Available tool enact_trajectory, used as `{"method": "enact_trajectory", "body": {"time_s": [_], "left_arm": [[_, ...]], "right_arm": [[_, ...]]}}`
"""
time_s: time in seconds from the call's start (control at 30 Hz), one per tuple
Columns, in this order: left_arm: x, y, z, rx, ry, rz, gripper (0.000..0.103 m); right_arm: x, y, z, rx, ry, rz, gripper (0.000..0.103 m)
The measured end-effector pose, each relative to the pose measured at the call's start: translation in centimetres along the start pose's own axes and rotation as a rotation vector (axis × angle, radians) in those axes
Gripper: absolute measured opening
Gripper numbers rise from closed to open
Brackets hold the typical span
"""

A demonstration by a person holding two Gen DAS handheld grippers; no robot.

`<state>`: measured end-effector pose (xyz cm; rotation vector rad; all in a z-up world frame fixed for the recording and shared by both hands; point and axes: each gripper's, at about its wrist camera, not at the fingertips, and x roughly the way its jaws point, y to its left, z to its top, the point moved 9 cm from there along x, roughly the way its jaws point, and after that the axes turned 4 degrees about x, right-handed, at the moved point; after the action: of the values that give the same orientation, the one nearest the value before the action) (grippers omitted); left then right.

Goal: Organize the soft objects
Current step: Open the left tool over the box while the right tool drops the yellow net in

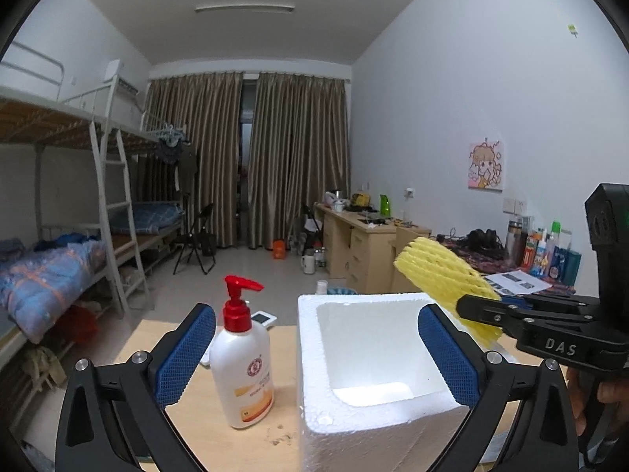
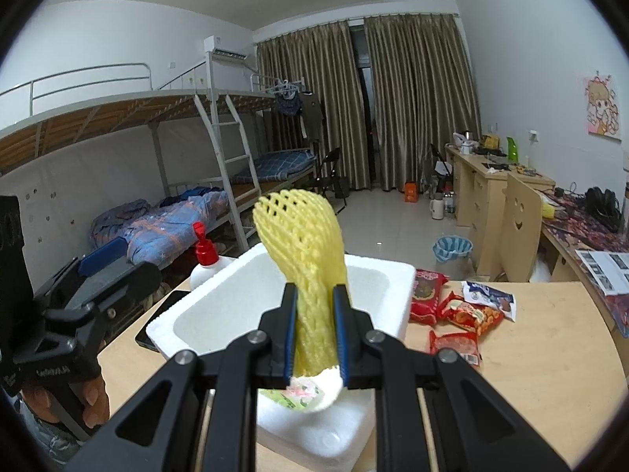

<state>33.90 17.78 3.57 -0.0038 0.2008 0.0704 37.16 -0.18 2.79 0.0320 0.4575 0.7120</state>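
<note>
My right gripper (image 2: 314, 330) is shut on a yellow foam net sleeve (image 2: 302, 244) and holds it upright over the white foam box (image 2: 397, 299). In the left wrist view the sleeve (image 1: 440, 271) sticks out of the right gripper (image 1: 477, 312) above the box's (image 1: 310, 362) far right corner. My left gripper (image 1: 314, 354) is open and empty, its blue pads either side of the box's near left part. The box's inside looks empty.
A white lotion bottle with a red pump (image 1: 243, 362) stands left of the box. Red snack packets (image 2: 452, 314) lie on the wooden table (image 2: 550, 354) to the right. A dark phone (image 2: 157, 322) lies by the box. Desks and bunk beds stand beyond.
</note>
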Motion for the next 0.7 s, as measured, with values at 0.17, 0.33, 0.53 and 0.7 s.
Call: {"method": "enact_trajectory", "body": {"time_s": [0.17,0.33,0.53,0.7], "left_arm": [[-0.1,0.4,-0.4,-0.029,0.008,-0.006,0.103],[-0.6,0.1,-0.1,-0.015,-0.011,-0.005,0.103],[-0.6,-0.5,-0.4,-0.01,-0.004,-0.017,0.103],[-0.4,-0.5,-0.7,-0.007,0.005,-0.017,0.103]], "right_arm": [[1.5,0.4,-0.5,-0.016,0.031,-0.005,0.021],[2.3,0.1,-0.9,-0.017,0.048,-0.017,0.021],[2.5,0.2,-1.0,-0.013,0.051,-0.025,0.039],[2.1,0.2,-0.8,-0.004,0.032,-0.009,0.058]]}}
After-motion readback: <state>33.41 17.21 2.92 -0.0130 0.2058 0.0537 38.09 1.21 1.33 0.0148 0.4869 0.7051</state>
